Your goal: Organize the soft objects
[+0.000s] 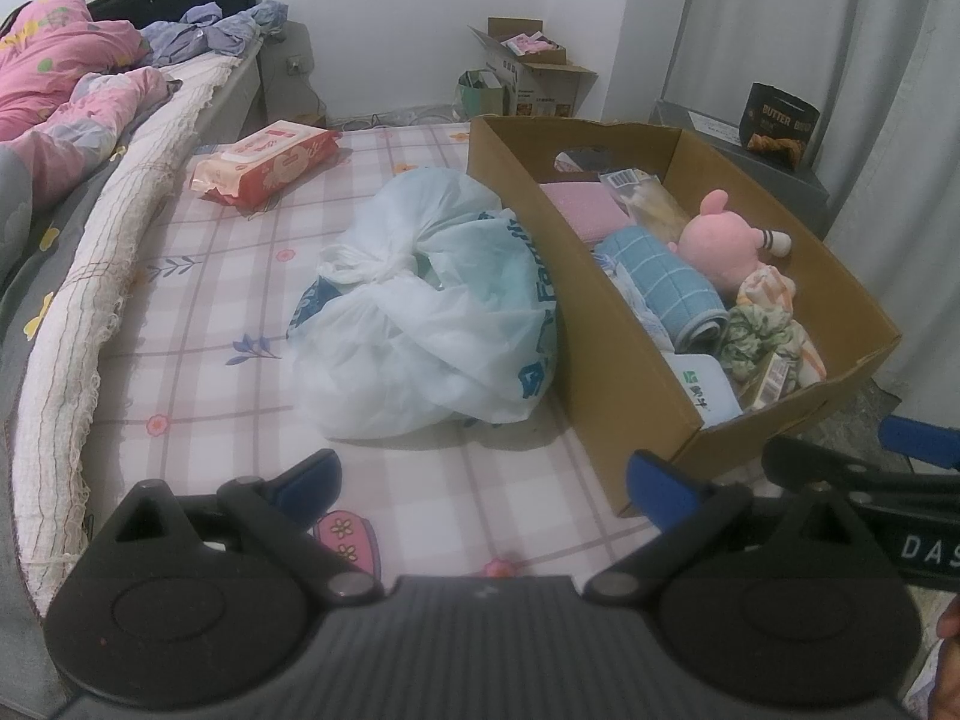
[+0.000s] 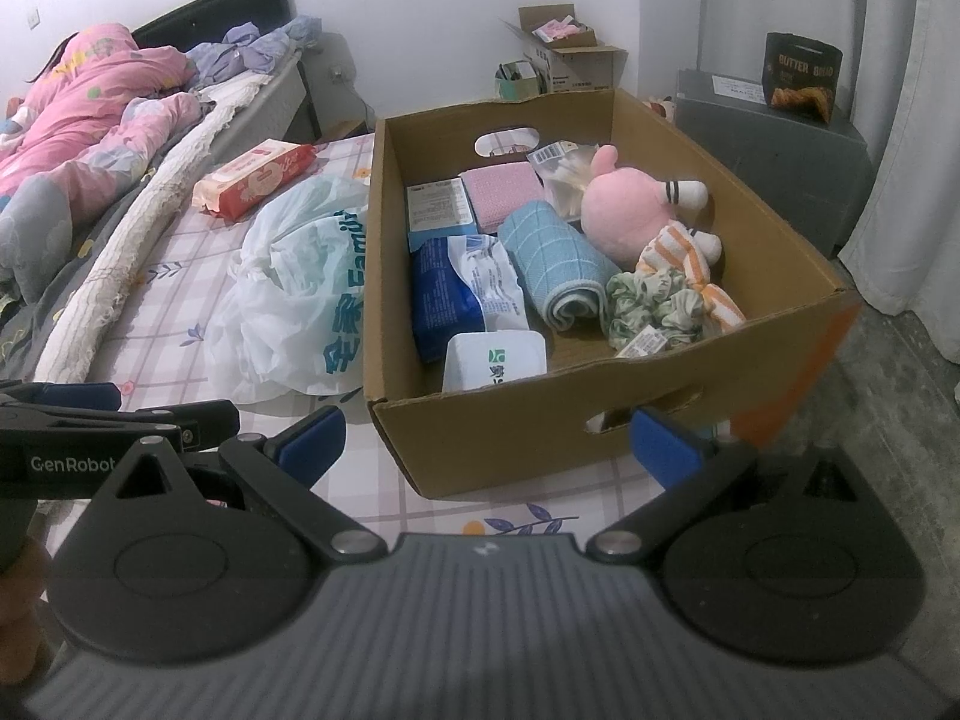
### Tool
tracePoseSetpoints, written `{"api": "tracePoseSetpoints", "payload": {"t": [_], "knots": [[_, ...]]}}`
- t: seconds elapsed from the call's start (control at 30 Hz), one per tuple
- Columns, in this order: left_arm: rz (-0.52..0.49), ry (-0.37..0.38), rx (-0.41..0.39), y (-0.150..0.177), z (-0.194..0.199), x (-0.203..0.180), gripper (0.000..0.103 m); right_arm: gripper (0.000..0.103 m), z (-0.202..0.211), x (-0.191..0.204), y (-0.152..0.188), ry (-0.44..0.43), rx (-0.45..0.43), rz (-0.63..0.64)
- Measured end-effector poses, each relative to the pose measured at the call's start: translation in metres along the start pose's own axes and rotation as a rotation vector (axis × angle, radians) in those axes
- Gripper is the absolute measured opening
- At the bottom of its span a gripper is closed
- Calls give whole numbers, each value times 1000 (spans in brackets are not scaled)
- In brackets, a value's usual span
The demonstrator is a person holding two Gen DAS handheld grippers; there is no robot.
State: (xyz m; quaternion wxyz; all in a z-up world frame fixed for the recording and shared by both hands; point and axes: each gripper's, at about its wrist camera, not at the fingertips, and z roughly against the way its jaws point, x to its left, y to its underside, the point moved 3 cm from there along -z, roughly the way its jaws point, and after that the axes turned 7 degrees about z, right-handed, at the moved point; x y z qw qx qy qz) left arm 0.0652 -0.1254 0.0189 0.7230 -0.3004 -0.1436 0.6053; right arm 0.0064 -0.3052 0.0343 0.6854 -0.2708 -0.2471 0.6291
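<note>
Both grippers are spread wide with nothing between the fingers — the left gripper (image 1: 483, 480) hangs low over the checked mattress (image 1: 198, 312), and the right gripper (image 2: 486, 441) sits just in front of the near wall of the cardboard box (image 2: 540, 420).

Going outward from the left one: the tied white plastic bag (image 1: 420, 324) lies straight ahead on the mattress, pressed up against the box's left side. Further back is a red pack of wipes (image 1: 264, 165), well apart from the box.

From the right one you look straight into the box, which already holds a rolled blue towel (image 2: 555, 264), a pink plush toy (image 2: 630, 204), a green scrunchie (image 2: 654, 300), a folded pink cloth (image 2: 501, 192), a blue-and-white packet (image 2: 465, 291) and a white container (image 2: 495, 360) at the near end (plus a few small bits I can't make out).

My read: this is a between-picks moment, with most of the soft stuff packed and nothing in hand. The bag looks like the next candidate — probably the left gripper reaching forward and pinching the knot, since the loose plastic would likely slip. The wipes pack would need a longer reach.
</note>
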Motion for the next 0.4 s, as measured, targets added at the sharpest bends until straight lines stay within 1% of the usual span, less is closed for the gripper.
{"api": "tracePoseSetpoints", "payload": {"t": [0.4], "knots": [[0, 1, 3, 0, -1, 1, 102, 102, 0, 0, 0, 0, 1, -1]]}}
